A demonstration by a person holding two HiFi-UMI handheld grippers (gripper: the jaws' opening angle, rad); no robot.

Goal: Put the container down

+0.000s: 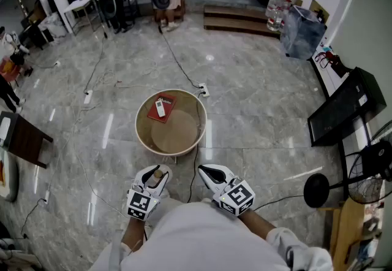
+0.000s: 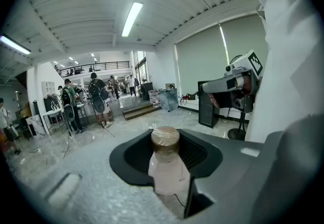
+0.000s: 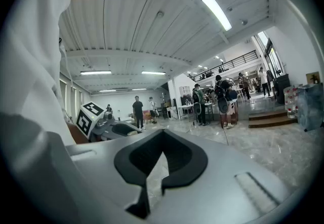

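The small bottle [image 2: 169, 177] with a pale pink body and a round brown cap stands up straight between the two jaws of your left gripper [image 1: 156, 174]. The jaws are closed on its sides and hold it in the air. The pink body sits down low between the dark pads, and the brown cap pokes up above them. In the head view only the cap shows, a small brown dot at the front of that gripper.

Your left gripper is close to your body, low in the head view, and it tips down a little. The bottle is over the shiny grey stone floor [image 1: 257, 110], not on it. It is just short of the round beige table with a raised rim [image 1: 142, 132], which is right in front of you.

Inside that rim lies a round tan board [image 1: 176, 132]. Beside the board, on the far side, lies a flat red thing [image 1: 168, 102] with a small white thing [image 1: 160, 108] on top of it. I cannot tell what those two are.

Your right gripper [image 1: 205, 171] is just beside the left one, at about the same height. Its jaws are pressed together and there is nothing between them.

A thin black cable [image 1: 195, 168] runs on the floor between your two grippers and goes toward the table.
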